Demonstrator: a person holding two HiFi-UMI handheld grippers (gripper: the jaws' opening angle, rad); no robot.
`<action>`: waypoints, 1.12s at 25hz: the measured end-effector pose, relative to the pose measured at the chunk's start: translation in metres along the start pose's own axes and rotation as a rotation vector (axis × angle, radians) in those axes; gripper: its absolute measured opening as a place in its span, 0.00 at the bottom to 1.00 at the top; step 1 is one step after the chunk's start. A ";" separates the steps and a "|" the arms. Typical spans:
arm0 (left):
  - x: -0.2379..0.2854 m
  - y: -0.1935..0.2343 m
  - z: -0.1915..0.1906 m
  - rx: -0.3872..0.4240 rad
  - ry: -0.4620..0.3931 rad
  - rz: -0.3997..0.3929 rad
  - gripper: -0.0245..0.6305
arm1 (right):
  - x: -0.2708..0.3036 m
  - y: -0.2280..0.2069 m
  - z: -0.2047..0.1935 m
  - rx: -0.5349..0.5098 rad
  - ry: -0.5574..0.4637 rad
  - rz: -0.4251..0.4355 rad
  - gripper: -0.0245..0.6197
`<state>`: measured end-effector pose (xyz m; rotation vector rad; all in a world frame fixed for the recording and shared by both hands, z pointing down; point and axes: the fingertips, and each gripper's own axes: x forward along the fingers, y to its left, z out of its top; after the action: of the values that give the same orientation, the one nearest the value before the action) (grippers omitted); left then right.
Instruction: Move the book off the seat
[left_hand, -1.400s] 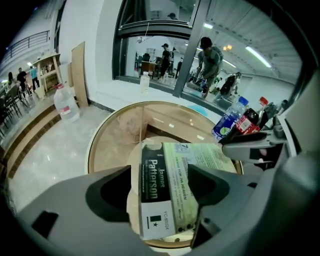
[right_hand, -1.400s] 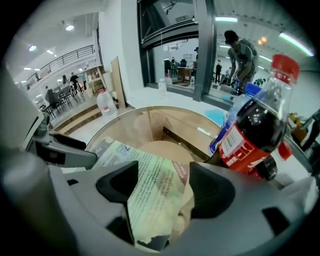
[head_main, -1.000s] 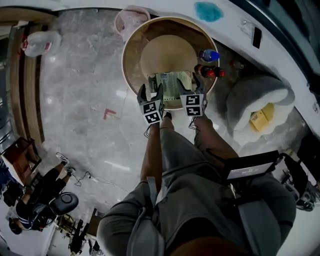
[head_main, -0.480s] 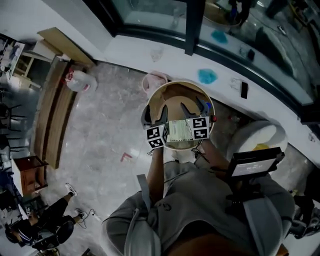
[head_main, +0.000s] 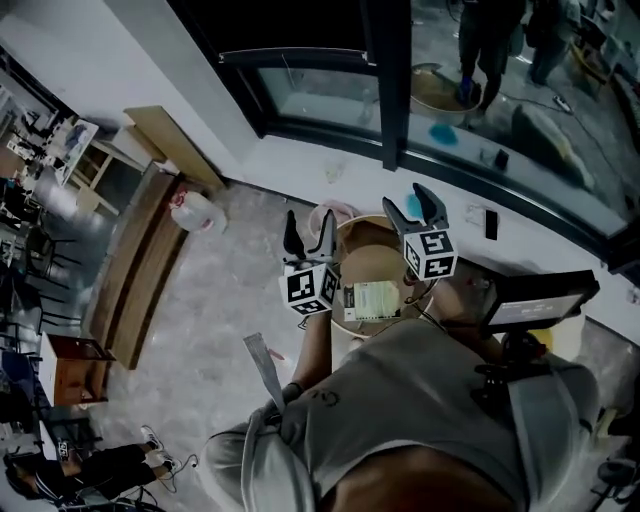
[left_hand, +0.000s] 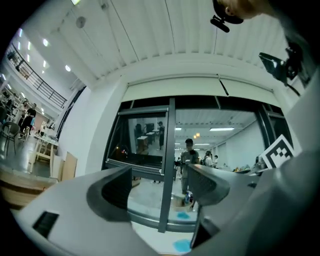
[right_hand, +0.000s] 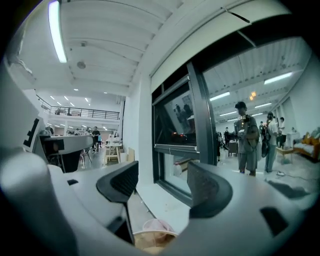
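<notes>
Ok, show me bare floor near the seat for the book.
The grey floor between the round seat and the wooden bench lies bare. Crowded by the wall: a pink tub and a water jug. The book lies on the seat.

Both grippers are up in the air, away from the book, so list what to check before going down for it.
1. Book lying flat on the round seat, in plain view: ok.
2. Left gripper jaws apart, nothing between them: ok.
3. Right gripper jaws apart, nothing between them: ok.
4. Grippers aimed at the book: not ok; both point roughly level toward the window, above the seat.
5. Spot to set the book down: cannot tell; nothing marks where it should go.
</notes>
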<state>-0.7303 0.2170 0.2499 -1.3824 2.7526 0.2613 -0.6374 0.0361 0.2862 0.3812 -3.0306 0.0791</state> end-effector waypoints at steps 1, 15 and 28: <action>0.001 -0.001 -0.002 -0.006 0.003 0.004 0.56 | -0.001 -0.001 0.003 0.000 -0.007 -0.003 0.53; -0.021 -0.010 -0.033 -0.053 0.074 -0.081 0.56 | -0.048 0.011 -0.016 -0.010 0.024 -0.093 0.52; 0.066 -0.081 -0.060 -0.152 0.166 -0.373 0.56 | -0.134 -0.075 -0.002 -0.023 0.052 -0.485 0.52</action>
<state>-0.7033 0.1069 0.2909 -2.0021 2.5671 0.3547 -0.4891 -0.0039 0.2787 1.0725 -2.7925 0.0204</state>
